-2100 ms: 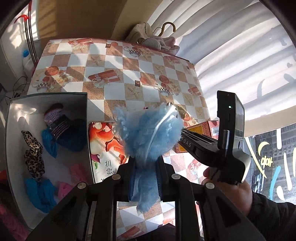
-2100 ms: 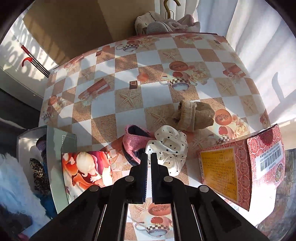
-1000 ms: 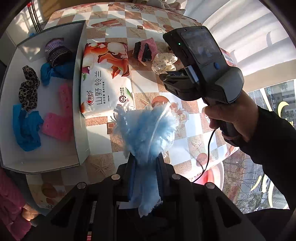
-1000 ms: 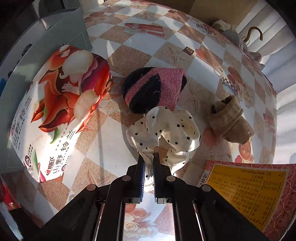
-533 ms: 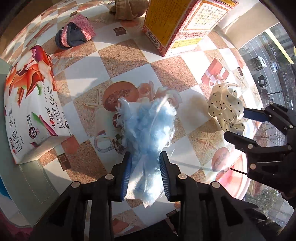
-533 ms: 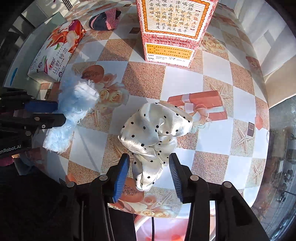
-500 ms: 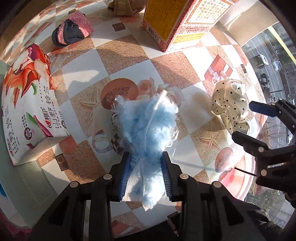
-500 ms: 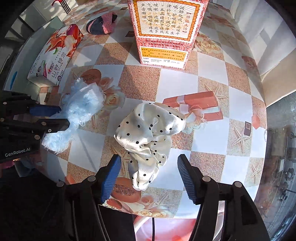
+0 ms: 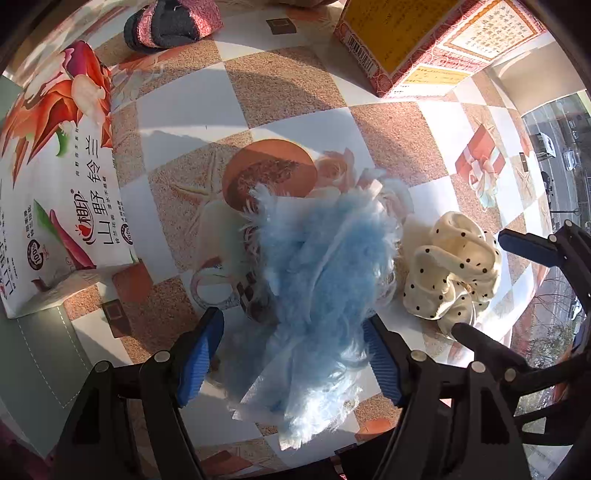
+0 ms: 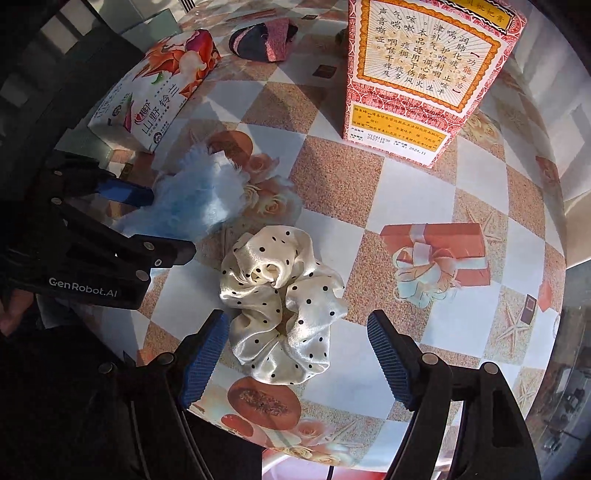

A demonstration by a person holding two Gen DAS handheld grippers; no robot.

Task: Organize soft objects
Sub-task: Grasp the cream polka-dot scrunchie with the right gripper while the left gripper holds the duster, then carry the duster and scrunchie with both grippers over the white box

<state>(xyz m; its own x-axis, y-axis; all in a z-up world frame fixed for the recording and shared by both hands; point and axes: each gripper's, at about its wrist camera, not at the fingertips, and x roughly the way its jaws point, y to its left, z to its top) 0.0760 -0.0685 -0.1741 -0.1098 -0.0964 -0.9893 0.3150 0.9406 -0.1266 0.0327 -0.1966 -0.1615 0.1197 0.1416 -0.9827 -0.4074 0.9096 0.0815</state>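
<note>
Blue fluffy scrunchie (image 9: 325, 280) lies lengthwise between the just-opened left tool (image 9: 293, 354); spotted scrunchie (image 10: 280, 302), seemingly flat, between the parted right tool (image 10: 295, 356).

Your table (image 10: 332, 177), covered in a checkered picture-print cloth, carries a fluffy blue scrunchie (image 9: 325, 280), a cream polka-dot scrunchie (image 10: 280, 302), a tissue pack (image 9: 55, 184), a red medicine box (image 10: 424, 74) and a pink-and-dark sock (image 9: 170, 22).
</note>
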